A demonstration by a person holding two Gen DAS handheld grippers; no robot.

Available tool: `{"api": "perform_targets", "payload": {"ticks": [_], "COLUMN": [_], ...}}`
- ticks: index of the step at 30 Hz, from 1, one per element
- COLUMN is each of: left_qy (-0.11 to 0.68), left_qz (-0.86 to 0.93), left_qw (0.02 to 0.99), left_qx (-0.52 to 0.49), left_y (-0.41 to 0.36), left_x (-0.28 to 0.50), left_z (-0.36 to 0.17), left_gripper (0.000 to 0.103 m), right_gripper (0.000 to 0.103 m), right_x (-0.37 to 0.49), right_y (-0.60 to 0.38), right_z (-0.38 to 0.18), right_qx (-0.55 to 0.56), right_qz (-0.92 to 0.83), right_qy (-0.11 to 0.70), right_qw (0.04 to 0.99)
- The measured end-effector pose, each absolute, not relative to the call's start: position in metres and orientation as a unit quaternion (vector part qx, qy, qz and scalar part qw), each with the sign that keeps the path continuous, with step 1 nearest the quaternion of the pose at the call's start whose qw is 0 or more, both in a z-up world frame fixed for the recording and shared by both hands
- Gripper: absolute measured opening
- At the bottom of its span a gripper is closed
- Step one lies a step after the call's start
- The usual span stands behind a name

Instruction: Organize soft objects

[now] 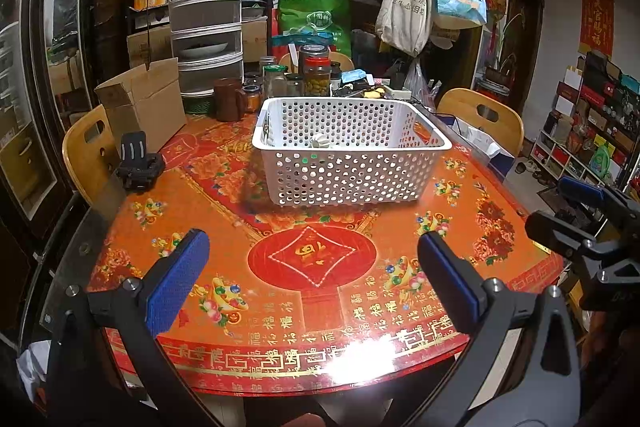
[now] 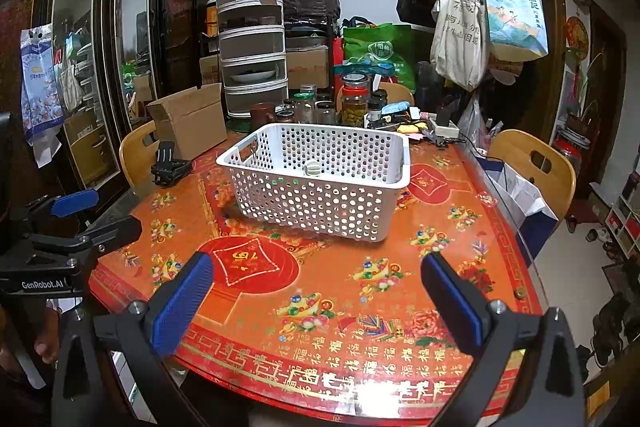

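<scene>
Both claws, left (image 1: 314, 281) & right (image 2: 316, 301), wide open, empty; small ribbed whitish soft obj (image 1: 321, 141) inside white perforated basket (image 1: 348, 183).

Bare tabletop (image 1: 320, 311) before the white basket (image 1: 348, 163); behind it crowded jars (image 1: 316, 71), at left a cardboard box (image 1: 144, 99) and black mount (image 1: 138, 163).

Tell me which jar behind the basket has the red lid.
The tall jar holding yellow-green contents, standing mid-row behind the white basket; its neighbours are shorter with dark or green lids.
</scene>
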State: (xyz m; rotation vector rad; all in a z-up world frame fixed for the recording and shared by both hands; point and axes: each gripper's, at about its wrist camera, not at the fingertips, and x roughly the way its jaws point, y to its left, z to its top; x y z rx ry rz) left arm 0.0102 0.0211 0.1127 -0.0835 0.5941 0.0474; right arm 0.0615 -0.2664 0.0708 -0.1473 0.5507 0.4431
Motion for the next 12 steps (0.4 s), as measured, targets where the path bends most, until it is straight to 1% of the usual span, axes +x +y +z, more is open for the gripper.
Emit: {"api": "perform_targets", "payload": {"ticks": [12], "left_qy": [0.286], "left_qz": [0.016], "left_qw": [0.957], "left_qx": [-0.033], "left_y": [0.0219], "left_x": [0.0086], "left_z": [0.1085], "left_gripper": [0.103], "right_gripper": [0.103], "right_x": [0.0617], "right_y": [-0.2663], "right_z": [0.0665], "right_qx": [-0.073], "right_qz": [0.217], "right_qy": [0.271], "right_qw": [0.935]}}
